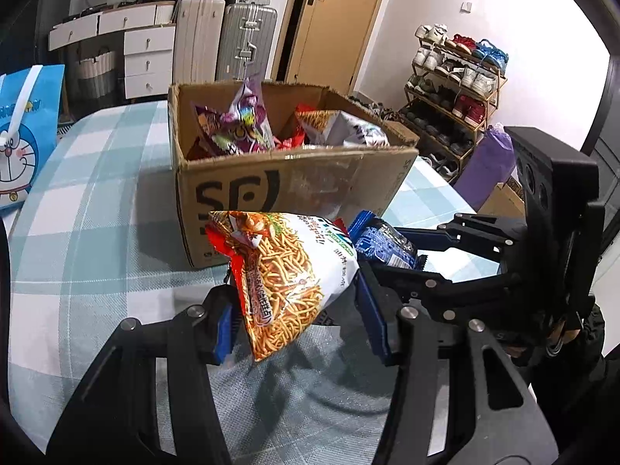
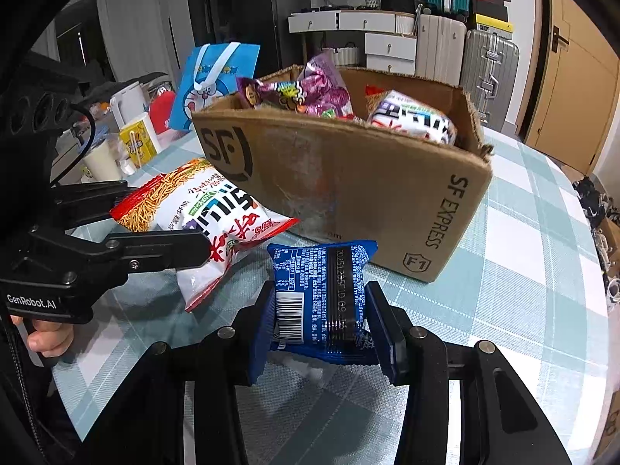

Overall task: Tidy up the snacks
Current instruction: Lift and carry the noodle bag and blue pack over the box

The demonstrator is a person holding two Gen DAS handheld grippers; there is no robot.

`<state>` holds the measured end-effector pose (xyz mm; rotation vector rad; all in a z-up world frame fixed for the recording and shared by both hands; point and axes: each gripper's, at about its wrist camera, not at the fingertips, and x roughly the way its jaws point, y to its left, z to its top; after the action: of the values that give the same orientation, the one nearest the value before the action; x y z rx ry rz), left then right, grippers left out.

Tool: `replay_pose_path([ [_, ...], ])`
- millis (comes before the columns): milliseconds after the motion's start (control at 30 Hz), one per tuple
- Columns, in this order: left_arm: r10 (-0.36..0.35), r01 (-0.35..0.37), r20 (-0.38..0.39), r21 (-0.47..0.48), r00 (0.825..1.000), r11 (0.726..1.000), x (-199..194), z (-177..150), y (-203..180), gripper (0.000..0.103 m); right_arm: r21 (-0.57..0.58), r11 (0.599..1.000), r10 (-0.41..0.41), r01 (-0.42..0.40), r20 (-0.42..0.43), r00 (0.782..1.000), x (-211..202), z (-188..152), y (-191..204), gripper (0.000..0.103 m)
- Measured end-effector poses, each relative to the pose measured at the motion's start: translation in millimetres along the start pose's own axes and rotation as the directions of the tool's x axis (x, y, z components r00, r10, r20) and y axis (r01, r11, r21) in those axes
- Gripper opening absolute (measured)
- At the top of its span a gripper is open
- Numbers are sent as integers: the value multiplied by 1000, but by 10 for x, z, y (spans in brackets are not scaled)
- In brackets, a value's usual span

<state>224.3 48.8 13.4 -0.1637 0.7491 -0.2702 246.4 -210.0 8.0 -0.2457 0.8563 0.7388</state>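
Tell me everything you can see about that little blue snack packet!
The blue snack packet is a small shiny plastic wrapper with crimped, zigzag ends. Its back faces the right wrist camera, showing white print, a barcode, a dark seam strip and a stamped date code. The right gripper has its jaws shut on its sides, holding it just in front of the cardboard box, beside the noodle snack bag.

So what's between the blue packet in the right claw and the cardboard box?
Only bare checked tablecloth separates the blue packet from the cardboard box, seen in the right wrist view.
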Motion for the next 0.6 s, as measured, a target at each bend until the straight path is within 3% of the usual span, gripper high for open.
replay_pose_path([
  [600,-2,9,153,-47,988,999,-840,121,98,50,8,1000,18,-19,116,993,-445,137,-26,46],
])
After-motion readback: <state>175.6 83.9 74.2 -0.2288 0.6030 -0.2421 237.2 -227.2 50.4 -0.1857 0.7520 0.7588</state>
